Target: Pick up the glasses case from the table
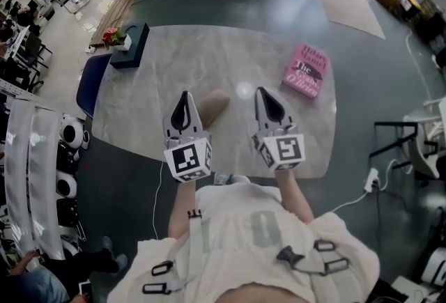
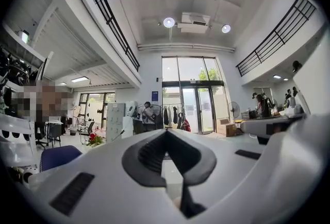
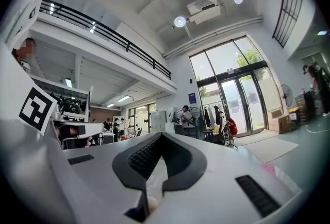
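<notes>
A grey marble table [image 1: 209,51] carries three things. At its far left corner stands a dark box [image 1: 131,46] with red flowers [image 1: 111,35] on it. Toward the right edge lies a pink book [image 1: 306,70], well apart from both tools. A blue chair [image 1: 90,84] is tucked against the table's left side, and a white cable [image 1: 348,203] trails over the floor on the right to a power strip [image 1: 370,180].

The case [image 1: 217,104], a tan oblong, lies on bare tabletop between the two grippers, with nothing else near it. It sits just beside the tip of the left gripper [image 1: 184,97], on that gripper's right, and farther from the right gripper [image 1: 263,93].

Both grippers are held level over the table's near half and point away from the person. In the left gripper view the left gripper's [image 2: 166,133] dark pads meet at the tip, clenched on nothing. The right gripper [image 3: 160,136] looks the same in its own view, with its pads together and empty.
</notes>
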